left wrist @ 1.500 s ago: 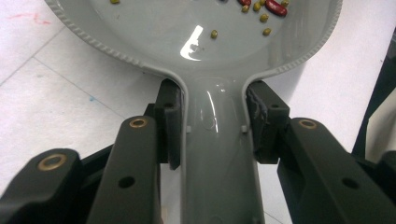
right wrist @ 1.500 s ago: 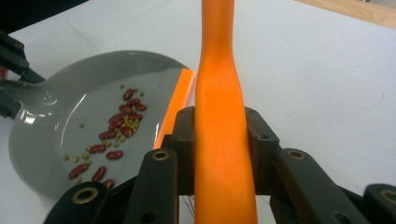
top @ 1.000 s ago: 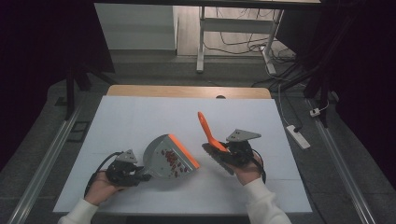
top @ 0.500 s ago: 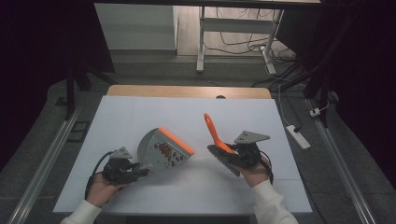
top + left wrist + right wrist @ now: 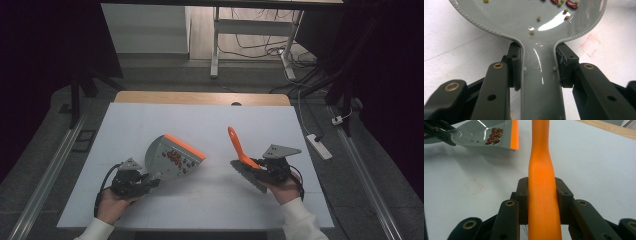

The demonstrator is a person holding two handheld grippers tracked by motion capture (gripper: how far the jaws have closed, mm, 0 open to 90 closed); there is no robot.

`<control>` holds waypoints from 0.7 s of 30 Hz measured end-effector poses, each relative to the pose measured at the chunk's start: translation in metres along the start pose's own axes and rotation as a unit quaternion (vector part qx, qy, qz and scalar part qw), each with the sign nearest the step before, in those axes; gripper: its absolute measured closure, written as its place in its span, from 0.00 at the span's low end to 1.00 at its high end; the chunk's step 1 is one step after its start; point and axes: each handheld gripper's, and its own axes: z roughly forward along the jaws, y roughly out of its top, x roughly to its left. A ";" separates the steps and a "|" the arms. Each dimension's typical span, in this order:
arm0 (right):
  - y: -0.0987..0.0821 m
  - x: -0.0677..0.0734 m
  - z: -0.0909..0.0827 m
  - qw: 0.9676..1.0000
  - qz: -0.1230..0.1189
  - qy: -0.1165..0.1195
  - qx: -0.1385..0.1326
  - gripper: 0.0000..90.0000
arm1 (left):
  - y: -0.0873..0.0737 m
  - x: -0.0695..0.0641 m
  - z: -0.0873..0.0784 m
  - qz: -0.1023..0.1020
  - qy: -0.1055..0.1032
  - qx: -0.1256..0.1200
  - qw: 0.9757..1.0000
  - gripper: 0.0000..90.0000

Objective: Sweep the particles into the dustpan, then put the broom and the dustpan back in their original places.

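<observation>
High view showed my left gripper [image 5: 142,183] clamping the grey dustpan [image 5: 172,159], beans [image 5: 176,159] inside. My right gripper [image 5: 260,169] gripped the orange brush [image 5: 239,148] near the tabletop's [image 5: 210,125] right edge.

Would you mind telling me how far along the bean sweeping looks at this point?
Done: red and green beans lie gathered in the grey dustpan, and the white table shows no loose ones. In hand: the left tongs clamp the pan's handle, lifted and tilted; the right tongs clamp the orange brush. Left: probably emptying the pan and putting both tools down.
</observation>
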 end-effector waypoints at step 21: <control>-0.007 -0.009 -0.012 0.999 0.040 0.013 -0.004 0.78 | -0.002 -0.005 -0.004 -0.037 0.030 -0.019 0.999 0.69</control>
